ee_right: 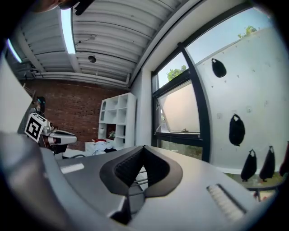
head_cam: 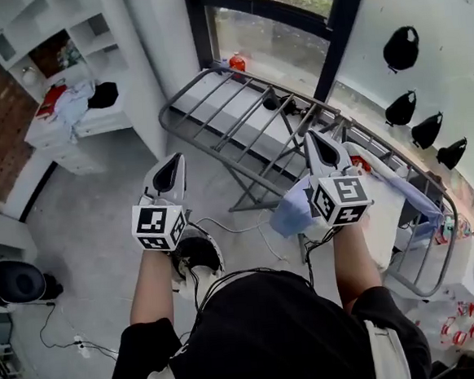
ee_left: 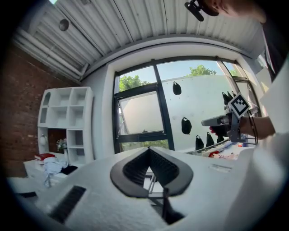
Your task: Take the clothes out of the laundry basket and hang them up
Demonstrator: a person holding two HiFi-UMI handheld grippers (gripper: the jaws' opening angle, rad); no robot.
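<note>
In the head view both grippers are held up level over the floor, pointing at a grey metal drying rack (head_cam: 233,121). My left gripper (head_cam: 172,159) is shut and holds nothing; it is just short of the rack's near left end. The right gripper (head_cam: 312,136), also shut and empty, is over the rack's middle bars. A light blue garment (head_cam: 291,214) and a white cloth (head_cam: 387,207) lie on the rack's right part, below the right gripper. In the left gripper view the jaws (ee_left: 149,151) meet at the tip, as they do in the right gripper view (ee_right: 143,149). No laundry basket shows.
A white shelf unit (head_cam: 86,41) stands at the back left with clothes (head_cam: 70,102) piled on its counter. Dark-framed windows (head_cam: 272,35) run behind the rack. Black items (head_cam: 401,47) hang on the white wall at right. A round black-and-white object (head_cam: 197,254) and cables lie on the floor.
</note>
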